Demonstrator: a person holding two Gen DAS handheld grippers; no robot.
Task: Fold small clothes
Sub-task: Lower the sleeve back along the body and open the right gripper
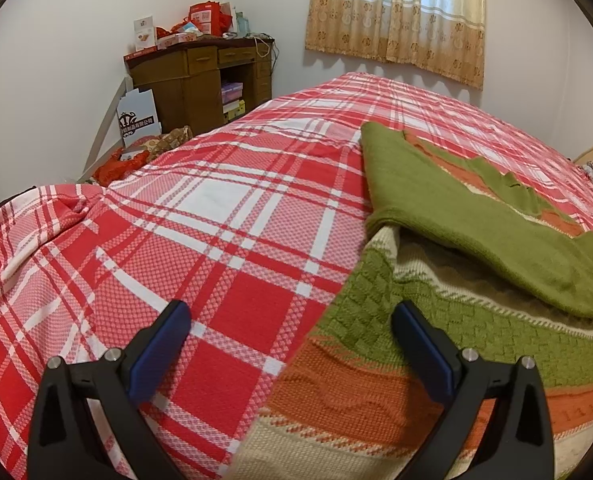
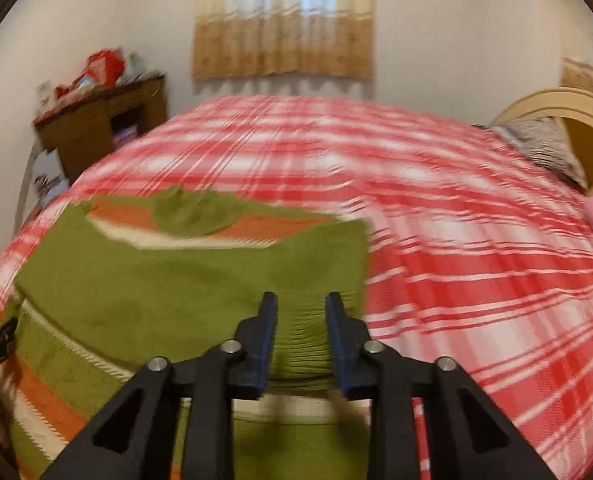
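A small knitted sweater, striped green, orange and cream, lies on the red plaid bed. Its green sleeve is folded across the body. My left gripper is open and empty, low over the sweater's left edge near the hem. In the right wrist view the sweater fills the lower left, blurred by motion. My right gripper has its jaws partly open around the ribbed green cuff of the sleeve; the cuff lies between the pads.
A brown desk piled with red boxes stands in the far left corner, with bags on the floor beside it. A curtained window is behind the bed. A wooden headboard and patterned pillow are at the right.
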